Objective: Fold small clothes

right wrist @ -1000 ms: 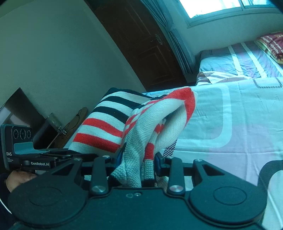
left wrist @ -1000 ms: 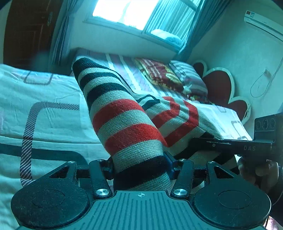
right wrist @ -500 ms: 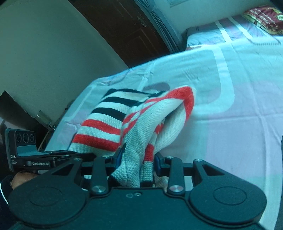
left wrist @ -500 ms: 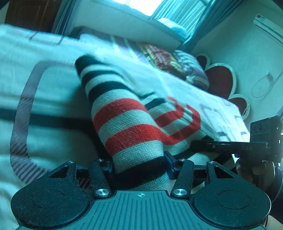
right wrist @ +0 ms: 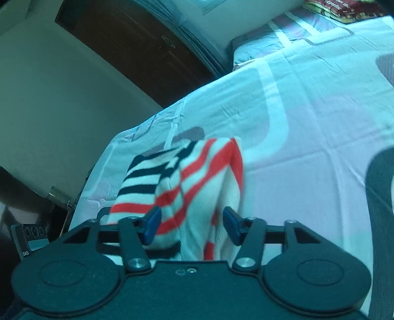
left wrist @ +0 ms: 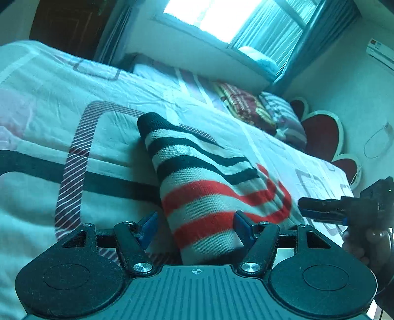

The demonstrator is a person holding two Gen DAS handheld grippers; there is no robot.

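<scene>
Right now the striped knit garment (left wrist: pixel 204 192) lies bunched on the bed sheet (left wrist: pixel 49 128), running fwd btwn both grippers. Left gripper (left wrist: pixel 195 226) jaws are spread, cloth loose btwn the blue pads. Right gripper (right wrist: pixel 190 226) also spread apart w/ fabric btwn its fingers.

daylight floods in from the bright, blown-out curtained window (left wrist: pixel 221 17) ahead of my left tool, casting everything in a cold teal tint. my right view smears the striped red, black and grey knitted garment (right wrist: pixel 197 177) with motion blur. fisheye bends the edges.
</scene>
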